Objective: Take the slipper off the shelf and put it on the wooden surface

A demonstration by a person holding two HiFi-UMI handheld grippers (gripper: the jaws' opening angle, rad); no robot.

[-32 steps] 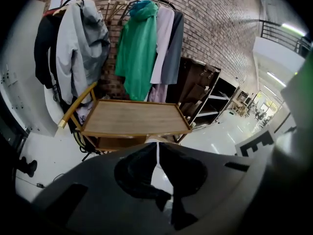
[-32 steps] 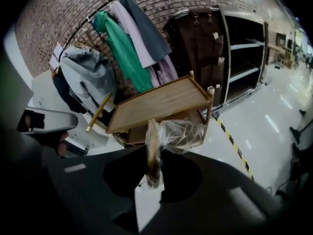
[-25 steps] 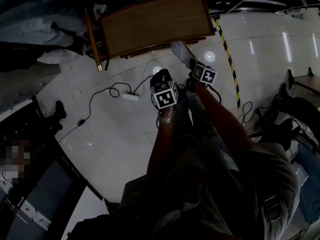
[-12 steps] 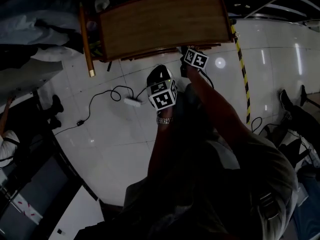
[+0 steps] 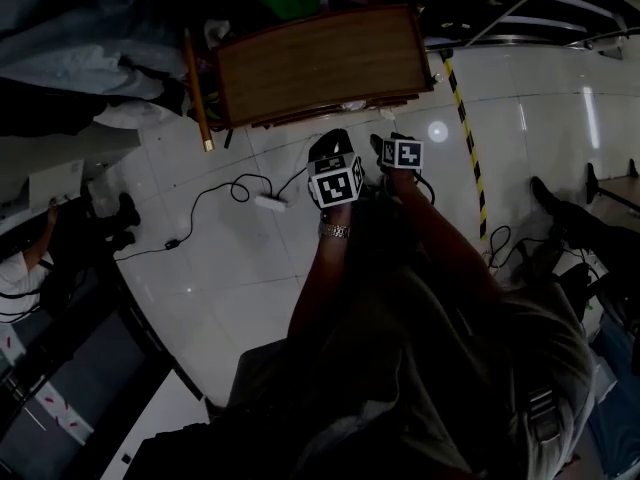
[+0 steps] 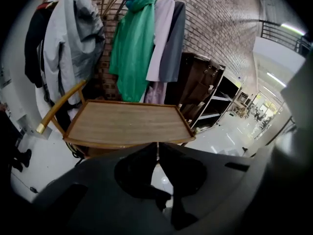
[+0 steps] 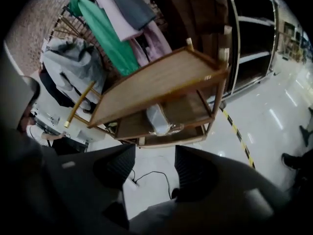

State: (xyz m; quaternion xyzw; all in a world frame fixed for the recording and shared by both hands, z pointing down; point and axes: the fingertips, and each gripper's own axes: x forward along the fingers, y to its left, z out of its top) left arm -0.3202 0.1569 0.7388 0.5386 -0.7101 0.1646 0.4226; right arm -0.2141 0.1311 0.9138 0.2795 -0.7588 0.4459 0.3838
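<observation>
The slipper (image 7: 159, 119), pale and wrapped in clear plastic, lies on the lower shelf (image 7: 188, 106) of a wooden cart, under its bare wooden top (image 7: 161, 80). My right gripper (image 7: 154, 153) hangs in front of that shelf, a short way back from the slipper; its jaws are opening with nothing between them. In the head view the right gripper (image 5: 388, 142) and left gripper (image 5: 330, 144) float side by side just in front of the cart's top (image 5: 320, 63). The left gripper (image 6: 157, 146) is shut and empty, pointing over the top (image 6: 127, 121).
Coats and a green garment (image 6: 134, 43) hang on a rack behind the cart. Dark shelving (image 6: 205, 92) stands to its right. A white power strip (image 5: 270, 201) with its cable lies on the glossy floor. A yellow-black tape line (image 5: 465, 138) runs at the right. A person (image 5: 30, 258) is at far left.
The right gripper reached in toward the cart's edge, then drew back, and its jaws have spread apart. The grey thing seen at its tips a second ago is no longer there. The left gripper barely moved.
</observation>
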